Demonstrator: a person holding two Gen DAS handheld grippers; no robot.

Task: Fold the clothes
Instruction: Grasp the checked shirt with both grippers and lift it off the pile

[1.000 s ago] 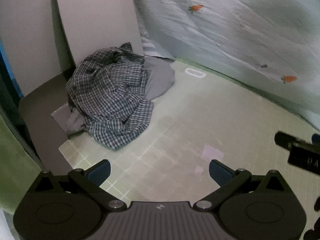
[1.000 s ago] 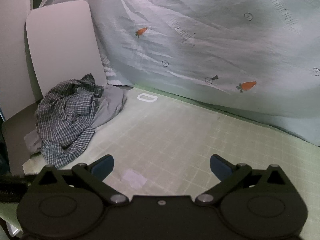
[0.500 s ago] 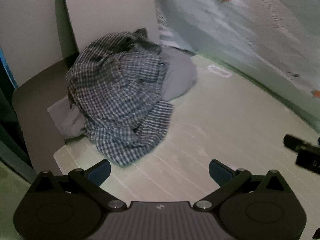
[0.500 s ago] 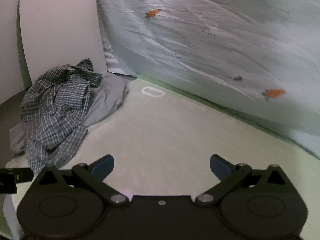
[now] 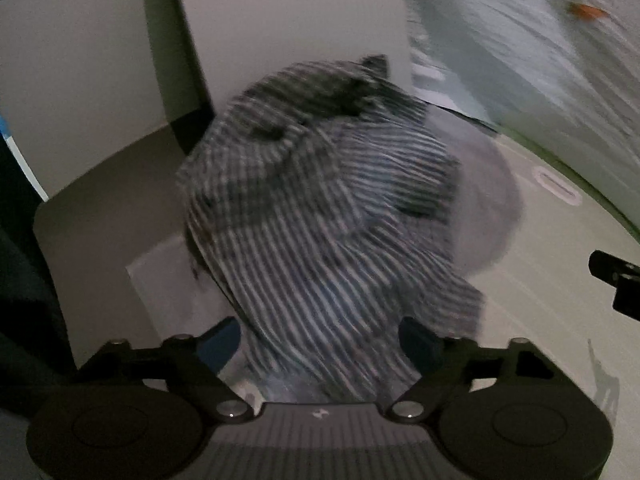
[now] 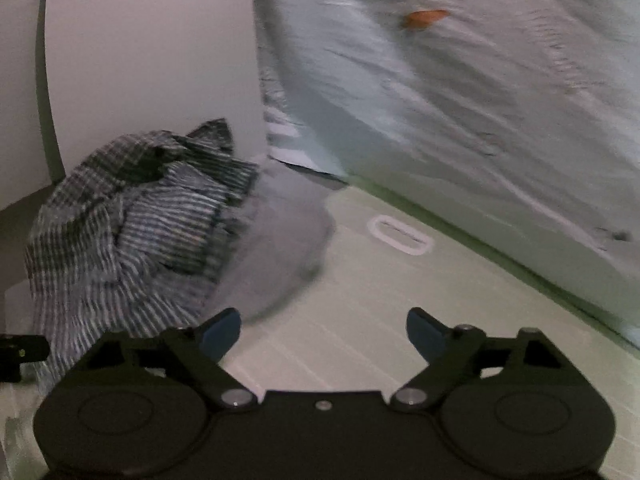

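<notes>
clearly the step in hand is the reach for the first garment; nothing is folded yet. the left gripper (image 5: pixel 320 340) has its jaws apart, just closing in a little, with the near edge of the checked shirt (image 5: pixel 320 208) between them but not pinched. the right gripper (image 6: pixel 324 332), likewise parted and just narrowing, has only bare mat (image 6: pixel 400 300) between its jaws. next, i judge, each must pinch an edge and lift. the shirt lies crumpled over a grey cloth (image 6: pixel 276 248) at the mat's far left corner.
</notes>
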